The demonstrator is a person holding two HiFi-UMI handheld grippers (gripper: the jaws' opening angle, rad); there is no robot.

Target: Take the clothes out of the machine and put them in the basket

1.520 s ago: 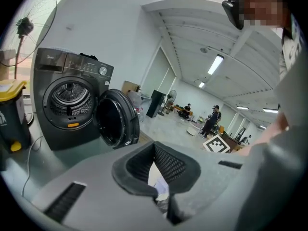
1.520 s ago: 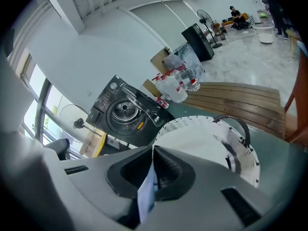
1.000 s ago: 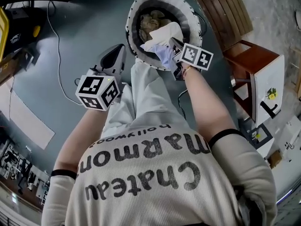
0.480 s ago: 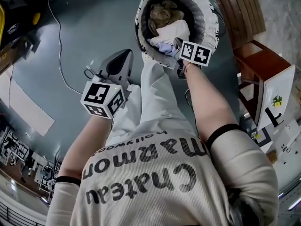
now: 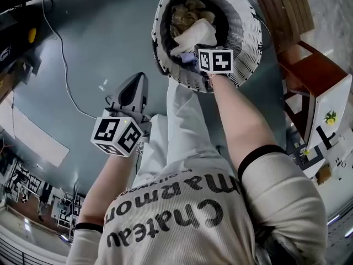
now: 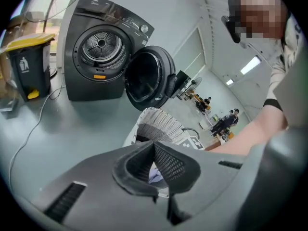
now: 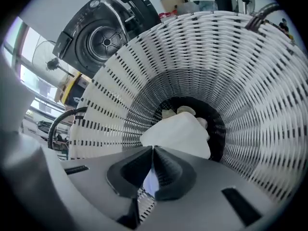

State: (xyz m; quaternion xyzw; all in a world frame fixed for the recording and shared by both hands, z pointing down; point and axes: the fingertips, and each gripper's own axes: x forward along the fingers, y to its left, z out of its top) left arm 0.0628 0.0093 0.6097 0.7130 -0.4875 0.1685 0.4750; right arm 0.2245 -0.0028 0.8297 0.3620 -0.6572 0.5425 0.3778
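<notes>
Wicker basket point(image 5: 251, 35) sitting at 12 o'clock | right tool point(image 7: 153, 150) pinching white garment point(image 7: 180, 131) inside, aiming for the pile point(image 5: 185, 16) | left tool point(image 6: 154, 148) idling pressed together, empty, 8 o'clock

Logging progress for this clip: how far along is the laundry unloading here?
Done: tan clothes lie in the basket, and the machine's drum looks empty. In hand: the right claw is shut on a white garment inside the basket. Remaining: release it; the left claw is shut, empty.
</notes>
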